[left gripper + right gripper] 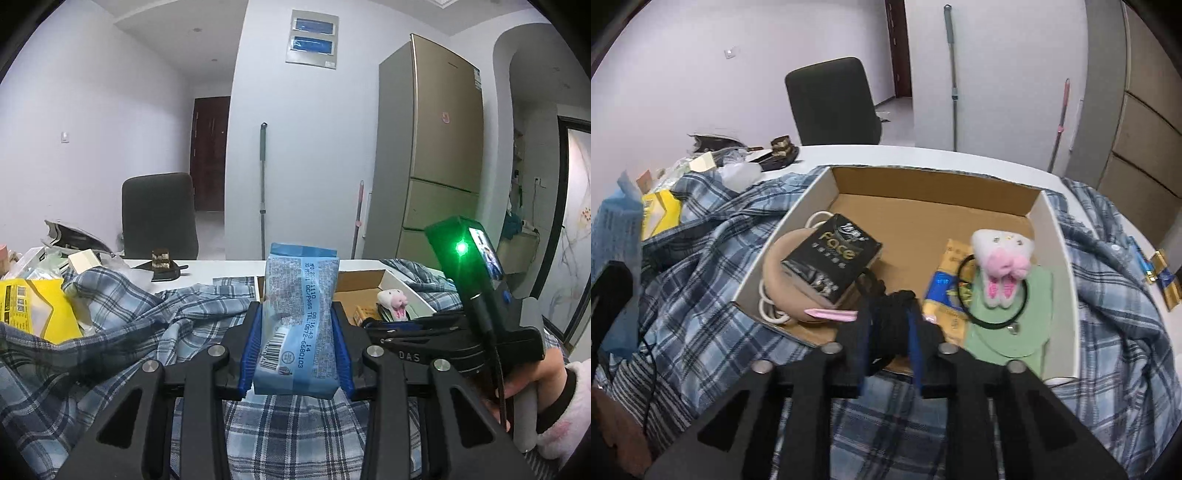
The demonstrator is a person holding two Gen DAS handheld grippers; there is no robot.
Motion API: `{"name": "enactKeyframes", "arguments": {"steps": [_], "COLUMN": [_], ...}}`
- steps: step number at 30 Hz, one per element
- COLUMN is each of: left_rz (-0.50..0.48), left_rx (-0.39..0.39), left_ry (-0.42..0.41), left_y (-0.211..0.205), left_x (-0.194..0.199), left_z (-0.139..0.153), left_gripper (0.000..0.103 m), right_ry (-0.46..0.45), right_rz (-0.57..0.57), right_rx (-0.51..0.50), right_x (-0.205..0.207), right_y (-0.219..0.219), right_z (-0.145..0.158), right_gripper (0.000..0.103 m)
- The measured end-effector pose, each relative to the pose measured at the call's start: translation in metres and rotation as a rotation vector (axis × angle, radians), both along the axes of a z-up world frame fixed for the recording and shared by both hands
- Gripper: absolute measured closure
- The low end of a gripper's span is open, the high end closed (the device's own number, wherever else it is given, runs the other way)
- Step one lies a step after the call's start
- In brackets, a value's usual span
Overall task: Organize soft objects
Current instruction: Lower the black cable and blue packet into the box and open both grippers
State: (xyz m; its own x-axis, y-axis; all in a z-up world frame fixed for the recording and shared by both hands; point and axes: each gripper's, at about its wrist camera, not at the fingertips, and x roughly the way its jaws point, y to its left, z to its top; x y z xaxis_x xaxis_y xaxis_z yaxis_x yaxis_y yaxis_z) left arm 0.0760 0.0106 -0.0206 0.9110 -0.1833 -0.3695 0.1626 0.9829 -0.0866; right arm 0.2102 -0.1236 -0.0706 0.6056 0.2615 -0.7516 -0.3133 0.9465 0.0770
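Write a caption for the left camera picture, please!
Left tongs squeezing a blue snack packet above the plaid cloth.

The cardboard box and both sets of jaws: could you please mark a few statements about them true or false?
1. The left gripper grips a light blue packet. True.
2. The right gripper is open with nothing between its jaws. False: it is shut on a black bundle.
3. A black pack marked "face" lies in the cardboard box. True.
4. The white and pink plush toy lies on the plaid cloth outside the box. False: it is inside the box.
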Motion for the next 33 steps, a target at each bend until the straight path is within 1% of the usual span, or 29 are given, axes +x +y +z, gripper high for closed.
{"name": "enactKeyframes", "arguments": {"steps": [1, 2, 3, 4, 7, 10, 11, 13, 16, 19, 22, 24, 28, 33], "left_rz": [0.007, 0.019, 0.027, 0.029, 0.029, 0.022, 0.015, 0.010, -0.013, -0.036, -0.060, -0.059, -0.071, -0.072], "left_rx": [0.002, 0.004, 0.000, -0.007, -0.028, -0.030, -0.022, -0.004, 0.021, 0.039, 0.038, 0.045, 0.088, 0.081], "left_ry": [0.000, -0.003, -0.008, -0.013, -0.023, -0.022, -0.024, -0.035, -0.048, -0.035, 0.026, 0.064, 0.109, 0.181], "left_y": [0.000, 0.001, 0.002, 0.003, 0.005, 0.002, -0.001, -0.008, -0.021, -0.035, -0.047, -0.051, -0.061, -0.062], "left_x": [0.000, 0.000, -0.001, -0.002, -0.002, 0.003, 0.007, 0.011, 0.024, 0.041, 0.067, 0.081, 0.098, 0.113], "left_z": [0.000, 0.001, 0.003, 0.006, 0.016, 0.027, 0.030, 0.035, 0.040, 0.035, 0.022, 0.014, 0.000, -0.018], "left_gripper": [0.066, 0.066, 0.066, 0.066, 0.066, 0.066, 0.066, 0.066, 0.066, 0.066, 0.066, 0.066, 0.065, 0.065], "right_ry": [-0.005, -0.009, -0.013, -0.015, -0.026, -0.048, -0.057, -0.067, -0.083, -0.068, -0.016, 0.000, 0.041, 0.059], "right_rz": [-0.004, -0.008, -0.013, -0.014, -0.020, -0.027, -0.029, -0.038, -0.070, -0.080, -0.063, -0.061, -0.046, -0.026], "right_rx": [-0.005, -0.004, 0.003, 0.012, 0.028, 0.034, 0.044, 0.050, 0.059, 0.068, 0.093, 0.104, 0.131, 0.141], "right_x": [0.000, -0.001, -0.002, -0.002, -0.003, -0.005, -0.006, -0.007, -0.009, -0.004, 0.005, 0.008, 0.012, 0.013], "right_y": [-0.001, -0.003, -0.006, -0.009, -0.015, -0.022, -0.025, -0.031, -0.043, -0.053, -0.058, -0.059, -0.061, -0.063], "right_z": [0.001, 0.003, 0.005, 0.007, 0.015, 0.025, 0.028, 0.033, 0.038, 0.034, 0.024, 0.018, 0.007, 0.002], "right_gripper": [0.071, 0.063, 0.059, 0.057, 0.057, 0.050, 0.046, 0.043, 0.040, 0.039, 0.039, 0.039, 0.039, 0.039]}}
